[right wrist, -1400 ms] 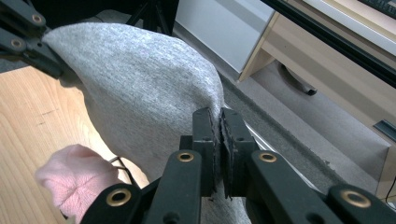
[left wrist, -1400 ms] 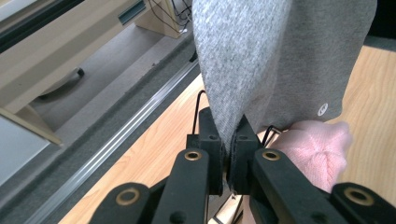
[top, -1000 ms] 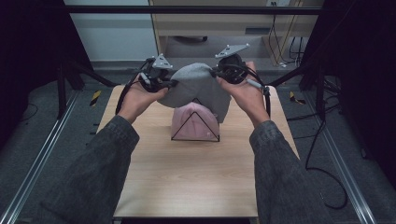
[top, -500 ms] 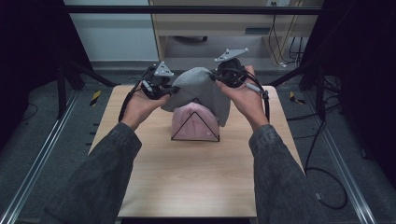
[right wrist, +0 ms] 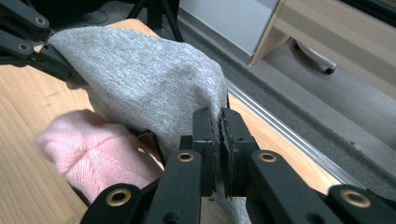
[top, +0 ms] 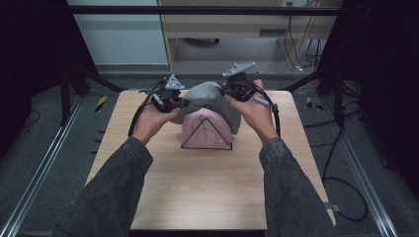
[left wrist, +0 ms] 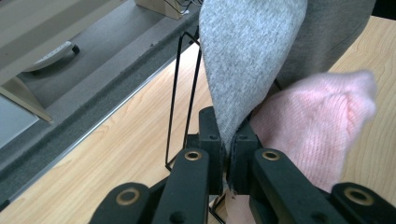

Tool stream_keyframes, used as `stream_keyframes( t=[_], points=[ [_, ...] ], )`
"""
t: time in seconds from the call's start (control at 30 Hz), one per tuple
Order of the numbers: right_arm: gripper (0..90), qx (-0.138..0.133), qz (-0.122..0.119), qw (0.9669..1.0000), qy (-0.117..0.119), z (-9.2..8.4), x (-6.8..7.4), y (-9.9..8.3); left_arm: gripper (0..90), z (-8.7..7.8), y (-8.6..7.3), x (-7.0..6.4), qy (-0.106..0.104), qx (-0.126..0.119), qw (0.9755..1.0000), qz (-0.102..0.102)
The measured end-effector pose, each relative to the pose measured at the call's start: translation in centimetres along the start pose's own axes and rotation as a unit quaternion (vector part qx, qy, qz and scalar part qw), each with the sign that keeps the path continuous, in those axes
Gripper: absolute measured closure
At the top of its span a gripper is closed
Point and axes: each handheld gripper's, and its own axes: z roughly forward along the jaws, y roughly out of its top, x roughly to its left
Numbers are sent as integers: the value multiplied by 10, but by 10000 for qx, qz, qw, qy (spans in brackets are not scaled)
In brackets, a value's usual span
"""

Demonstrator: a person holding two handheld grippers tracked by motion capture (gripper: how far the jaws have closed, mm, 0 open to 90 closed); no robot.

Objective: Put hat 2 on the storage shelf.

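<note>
Each hand-held gripper, left (top: 182,102) and right (top: 223,92), clenches the grey cloth (top: 210,95); lowering evenly should centre it over the wire rack (top: 206,146)

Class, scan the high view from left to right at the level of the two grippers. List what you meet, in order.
Left gripper → grey cloth held between both, above the pink knitted cloth on the black wire stand → right gripper.

We see a light wooden worktop (top: 197,192) on grey carpet (top: 74,163), metal rails (top: 34,182) either side, black cables (top: 341,192) at right, and a wooden cabinet (top: 222,24) behind.
</note>
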Motion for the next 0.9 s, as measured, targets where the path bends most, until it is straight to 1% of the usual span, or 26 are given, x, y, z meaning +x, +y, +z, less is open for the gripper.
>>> stream_keyframes(
  t=[0.13,0.2,0.33,0.57,0.6,0.63,0.7,0.73,0.9],
  points=[
    [858,52,82,9999,40,7,2,-9,867,5,-7,-2,5,65,10000,5],
    [858,79,83,9999,46,9,2,-11,866,6,-9,-4,-9,85,10000,3],
    [858,101,133,9998,73,13,5,-16,866,8,-12,-6,49,112,9999,45],
    [858,147,105,9998,110,17,8,-19,866,12,-22,-6,24,153,9999,-48],
    [857,156,89,9998,107,17,9,-19,866,12,-23,-6,27,194,9998,-4],
    [857,177,88,9997,110,17,9,-19,866,12,-24,-7,34,151,9999,-46],
    [857,176,89,9997,112,18,10,-20,866,12,-25,-8,16,176,9998,-21],
    [856,173,83,9997,116,18,10,-20,865,13,-26,-9,20,134,9999,-81],
    [854,172,91,9997,134,19,12,-20,865,14,-29,-9,16,151,9998,-126]
  ],
)
